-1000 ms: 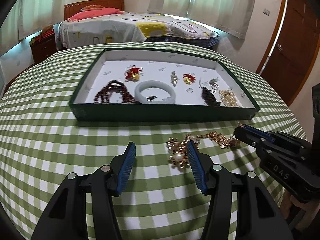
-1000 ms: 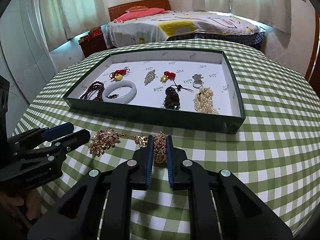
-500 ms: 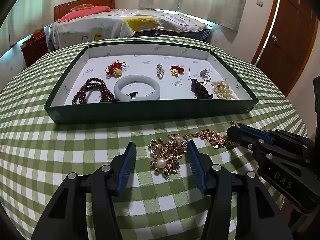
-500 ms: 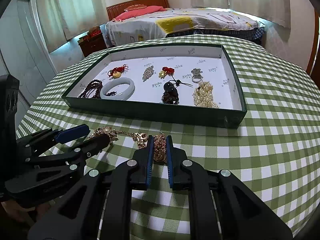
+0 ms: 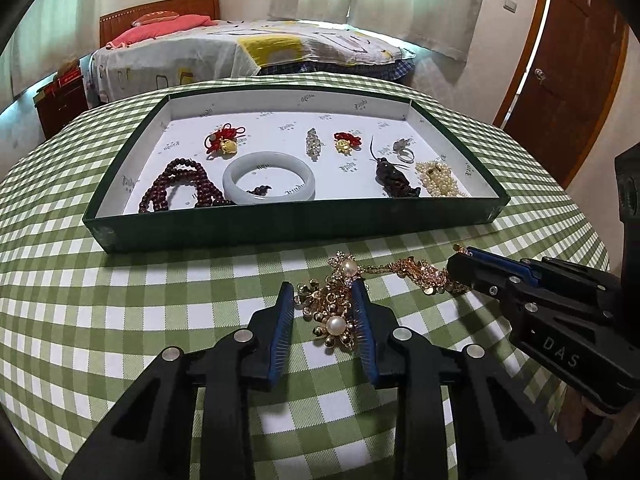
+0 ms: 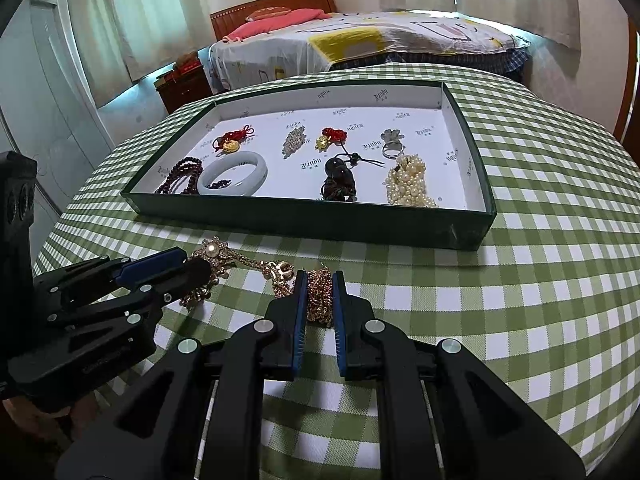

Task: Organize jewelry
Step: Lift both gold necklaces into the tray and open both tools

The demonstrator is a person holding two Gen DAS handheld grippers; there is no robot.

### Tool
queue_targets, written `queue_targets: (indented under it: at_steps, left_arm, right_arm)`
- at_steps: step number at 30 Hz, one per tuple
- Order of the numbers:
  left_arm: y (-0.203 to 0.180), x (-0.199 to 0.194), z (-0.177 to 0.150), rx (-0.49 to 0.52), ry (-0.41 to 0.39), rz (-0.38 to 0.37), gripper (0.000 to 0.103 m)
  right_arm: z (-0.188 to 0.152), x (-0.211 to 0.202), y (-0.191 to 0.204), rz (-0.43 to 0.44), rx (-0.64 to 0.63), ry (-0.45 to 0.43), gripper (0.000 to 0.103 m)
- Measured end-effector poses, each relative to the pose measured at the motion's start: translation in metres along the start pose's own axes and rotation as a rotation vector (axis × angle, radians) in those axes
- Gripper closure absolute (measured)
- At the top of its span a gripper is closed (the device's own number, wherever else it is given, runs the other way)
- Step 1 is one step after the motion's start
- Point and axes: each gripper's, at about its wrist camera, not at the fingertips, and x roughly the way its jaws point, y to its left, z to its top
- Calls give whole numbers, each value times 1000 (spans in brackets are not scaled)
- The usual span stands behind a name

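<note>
A gold necklace with pearl flower pendants (image 5: 336, 308) lies on the green checked tablecloth in front of a green jewelry tray (image 5: 280, 228). My left gripper (image 5: 323, 300) is partly closed around the pendant end, jaws close on either side of it. My right gripper (image 6: 319, 292) is shut on the gold chain end (image 6: 319, 300); it also shows in the left wrist view (image 5: 464, 268). The left gripper shows in the right wrist view (image 6: 192, 266), over the pendant (image 6: 212, 252).
The tray (image 6: 312, 220) holds a white jade bangle (image 5: 268, 178), dark red beads (image 5: 176, 190), red knotted charms (image 5: 222, 140), a dark pendant (image 5: 394, 182), a ring (image 5: 404, 150) and a pearl string (image 5: 438, 180). A bed (image 5: 248, 52) and a door (image 5: 560, 76) lie beyond.
My left gripper has moved in over the pendant end and its jaws have narrowed around it. My right gripper has stayed shut on the chain.
</note>
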Motion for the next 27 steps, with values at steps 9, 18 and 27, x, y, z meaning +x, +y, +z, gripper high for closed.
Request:
queue_targets:
  at_steps: [9, 18, 27]
  left_arm:
    - [7, -9, -2, -22, -14, 7, 73]
    - [13, -18, -1, -35, -30, 25, 73]
    - [21, -35, 0, -51, -58, 38, 73]
  right_arm:
    - [-1, 1, -1, -1, 1, -1, 90]
    - [0, -1, 1, -1, -2, -13, 90]
    - [10, -23, 11, 6, -26, -73, 90]
